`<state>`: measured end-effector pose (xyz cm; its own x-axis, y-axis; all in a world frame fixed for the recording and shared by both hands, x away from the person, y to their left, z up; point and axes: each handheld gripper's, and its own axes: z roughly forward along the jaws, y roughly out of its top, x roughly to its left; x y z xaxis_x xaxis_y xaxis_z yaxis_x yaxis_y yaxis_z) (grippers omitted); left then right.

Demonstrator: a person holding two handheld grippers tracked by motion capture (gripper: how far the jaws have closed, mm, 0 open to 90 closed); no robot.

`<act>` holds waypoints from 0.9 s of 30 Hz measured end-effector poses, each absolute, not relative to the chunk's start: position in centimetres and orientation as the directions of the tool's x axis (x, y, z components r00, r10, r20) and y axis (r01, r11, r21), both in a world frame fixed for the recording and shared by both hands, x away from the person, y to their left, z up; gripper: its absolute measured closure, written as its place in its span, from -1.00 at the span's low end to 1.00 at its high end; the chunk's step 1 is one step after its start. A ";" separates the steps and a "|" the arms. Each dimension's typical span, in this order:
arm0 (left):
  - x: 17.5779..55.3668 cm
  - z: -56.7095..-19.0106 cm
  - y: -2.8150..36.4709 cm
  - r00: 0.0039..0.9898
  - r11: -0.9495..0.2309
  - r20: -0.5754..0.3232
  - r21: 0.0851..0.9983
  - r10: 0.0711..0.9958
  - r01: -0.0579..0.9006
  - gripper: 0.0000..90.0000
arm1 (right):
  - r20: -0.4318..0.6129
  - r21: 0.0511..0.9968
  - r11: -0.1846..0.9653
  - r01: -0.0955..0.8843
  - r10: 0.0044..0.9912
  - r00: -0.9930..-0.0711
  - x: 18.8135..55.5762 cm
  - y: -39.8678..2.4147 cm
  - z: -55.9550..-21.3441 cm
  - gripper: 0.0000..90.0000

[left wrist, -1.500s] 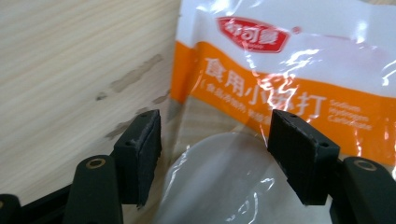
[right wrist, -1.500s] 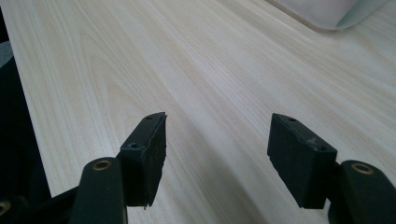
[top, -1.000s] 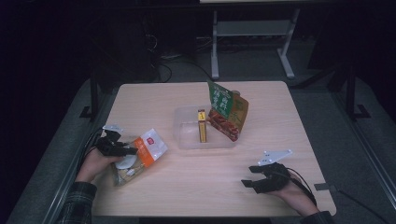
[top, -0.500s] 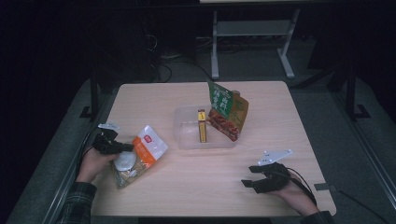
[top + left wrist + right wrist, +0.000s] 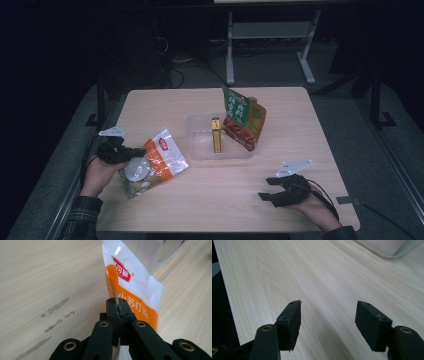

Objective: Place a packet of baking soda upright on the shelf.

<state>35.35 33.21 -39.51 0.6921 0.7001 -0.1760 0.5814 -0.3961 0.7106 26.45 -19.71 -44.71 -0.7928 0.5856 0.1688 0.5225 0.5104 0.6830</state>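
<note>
While left gripper [image 5: 131,152] pinches snack bag [image 5: 160,160] edge, right gripper [image 5: 266,189] spread over bare table [image 5: 225,200].

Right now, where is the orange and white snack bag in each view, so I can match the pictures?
High view: orange and white snack bag lies left of centre, its edge pinched by the left gripper.
Left gripper view: bag rises from the shut jaws, upper centre-right.
Right gripper view: I can't find the bag; the open jaws stand over bare wood.
Shared landmark: the light wooden table.
</note>
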 end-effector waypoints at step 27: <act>32.8 -34.4 29.7 0.768 -0.317 -0.160 0.844 0.620 0.433 0.99 | 0.196 0.746 0.462 0.479 0.535 -0.822 26.5 -19.0 -43.9 -0.14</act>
